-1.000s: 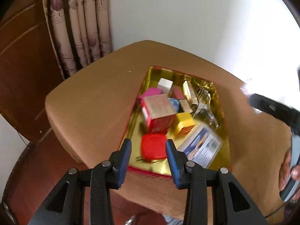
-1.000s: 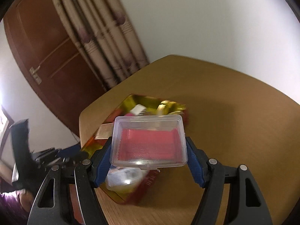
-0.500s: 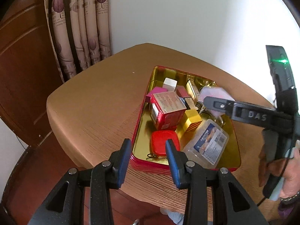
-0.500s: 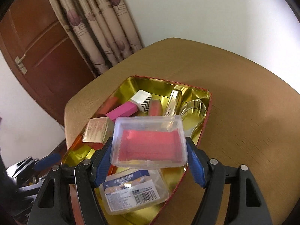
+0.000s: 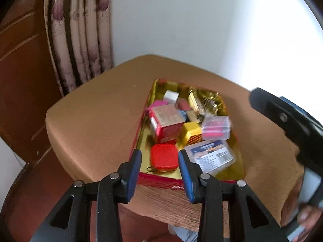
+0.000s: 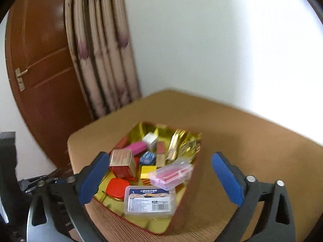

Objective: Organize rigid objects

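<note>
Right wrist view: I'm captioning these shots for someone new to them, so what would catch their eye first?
The gold-lined tray on the wooden table, crammed with bright little boxes. A clear case with pink contents lies tilted on top of the pile, above a labelled clear box at the near end. The right gripper frames it all, its blue fingers opening wide with nothing pressed between them.

Home room, floral curtain (image 6: pixel 101 60), wooden door (image 6: pixel 44 60)

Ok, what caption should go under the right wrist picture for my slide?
Right gripper opening above a gold tray, clear box of pink strips lying inside.
</note>
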`<state>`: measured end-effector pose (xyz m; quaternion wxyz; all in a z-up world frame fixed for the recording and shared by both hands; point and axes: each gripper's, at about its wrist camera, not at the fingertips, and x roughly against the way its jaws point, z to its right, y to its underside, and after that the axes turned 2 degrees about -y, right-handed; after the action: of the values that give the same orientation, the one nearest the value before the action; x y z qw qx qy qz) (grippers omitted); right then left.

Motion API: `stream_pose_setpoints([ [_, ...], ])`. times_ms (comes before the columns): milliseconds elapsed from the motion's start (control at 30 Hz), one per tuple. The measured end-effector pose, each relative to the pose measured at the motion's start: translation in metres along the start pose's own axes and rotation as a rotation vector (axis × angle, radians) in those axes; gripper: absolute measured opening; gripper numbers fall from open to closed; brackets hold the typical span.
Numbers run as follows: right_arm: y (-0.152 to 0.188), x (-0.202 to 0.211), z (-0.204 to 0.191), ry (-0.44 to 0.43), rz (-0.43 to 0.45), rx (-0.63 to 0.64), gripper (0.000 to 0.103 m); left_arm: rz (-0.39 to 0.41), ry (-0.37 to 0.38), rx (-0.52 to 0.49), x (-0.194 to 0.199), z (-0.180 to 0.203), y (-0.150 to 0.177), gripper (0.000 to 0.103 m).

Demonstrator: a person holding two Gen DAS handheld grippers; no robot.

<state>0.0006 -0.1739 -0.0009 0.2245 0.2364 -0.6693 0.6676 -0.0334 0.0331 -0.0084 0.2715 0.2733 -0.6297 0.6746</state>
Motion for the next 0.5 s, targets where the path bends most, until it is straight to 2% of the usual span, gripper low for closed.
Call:
stream_pose_setpoints([
  [100,0.009,0.020,-0.008,0.089,0.028,0.004,0.103,0.048,0.017,-0.029,0.010,0.008,0.001,0.038],
  [233,0.017,0.036,-0.008,0.155,0.070,-0.030,0.103,0.103,0.033,-0.049,0.024,0.013,0.002,0.038],
  [400,0.017,0.057,-0.008,0.197,0.115,-0.046,0.103,0.136,0.003,-0.059,0.036,0.016,0.002,0.038],
  [500,0.015,0.069,-0.010,0.198,0.131,-0.037,0.103,0.127,0.003,-0.046,0.040,0.015,0.000,0.038],
])
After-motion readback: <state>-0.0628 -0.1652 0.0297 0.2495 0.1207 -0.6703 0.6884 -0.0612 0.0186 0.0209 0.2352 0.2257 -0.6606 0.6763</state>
